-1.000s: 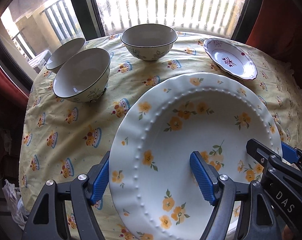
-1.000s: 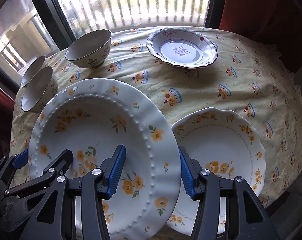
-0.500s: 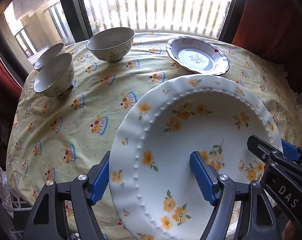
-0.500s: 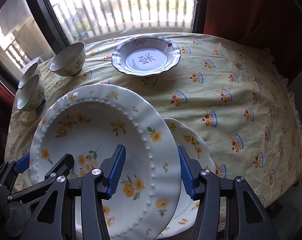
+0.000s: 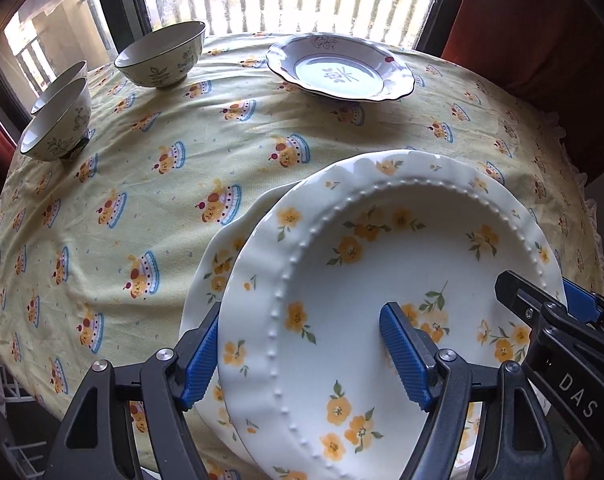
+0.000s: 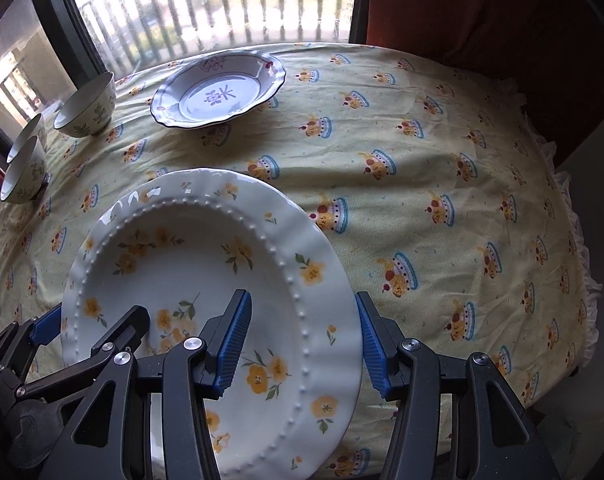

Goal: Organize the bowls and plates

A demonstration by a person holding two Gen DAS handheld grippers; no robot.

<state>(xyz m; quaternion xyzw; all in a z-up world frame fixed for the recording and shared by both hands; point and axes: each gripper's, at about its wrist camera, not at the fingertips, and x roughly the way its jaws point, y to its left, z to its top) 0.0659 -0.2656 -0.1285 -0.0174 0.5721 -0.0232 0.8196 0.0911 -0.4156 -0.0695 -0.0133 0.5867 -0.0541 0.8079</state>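
A large white plate with yellow flowers (image 5: 381, 280) (image 6: 190, 264) hangs tilted just above the table, held from both sides. My left gripper (image 5: 302, 320) is shut on its left rim, one pad under the edge and one inside the well. My right gripper (image 6: 302, 300) is shut on the opposite rim. Each gripper shows in the other's view, the right gripper (image 5: 541, 292) and the left gripper (image 6: 82, 328). Right under the held plate lies a second yellow-flowered plate (image 5: 218, 264), mostly hidden. A blue-rimmed plate with a purple flower (image 5: 341, 72) (image 6: 218, 92) sits at the back.
Three leaf-patterned bowls stand at the back left: one alone (image 5: 162, 60) (image 6: 86, 108), and two close together (image 5: 58, 128) (image 6: 24, 172). The yellow cake-print tablecloth (image 5: 142, 200) covers a round table by a window; its frilled edge (image 6: 573, 240) drops off on the right.
Both grippers carried the large plate to the right and slightly down. It now hangs over the second flowered plate, which lay to its right before. Bowls shifted left in view.
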